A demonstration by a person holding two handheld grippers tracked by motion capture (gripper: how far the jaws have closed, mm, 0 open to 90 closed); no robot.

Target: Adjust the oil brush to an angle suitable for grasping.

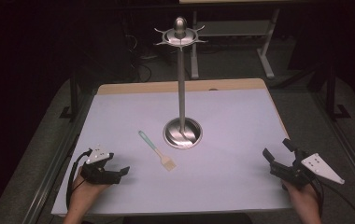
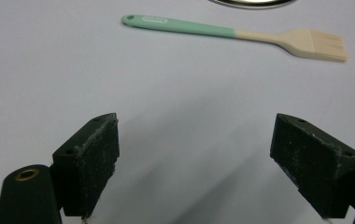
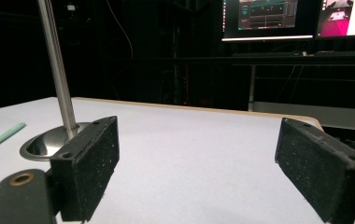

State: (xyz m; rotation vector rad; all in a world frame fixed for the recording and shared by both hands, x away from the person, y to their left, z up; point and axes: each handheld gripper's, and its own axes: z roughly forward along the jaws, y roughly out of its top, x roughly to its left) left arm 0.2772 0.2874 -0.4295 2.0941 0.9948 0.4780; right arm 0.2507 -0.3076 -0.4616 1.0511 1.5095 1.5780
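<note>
your left gripper [image 1: 119, 173] & right gripper [image 1: 278, 156] rest lower corners, jaws spread, empty; brush [image 1: 157, 150] lies center frame beside stand [image 1: 182, 133], probably awaiting pickup.

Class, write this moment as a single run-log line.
left tongs: open, empty | right tongs: open, empty | pastry brush: flat on table, ungrasped | utensil stand: upright, hooks bare
</note>
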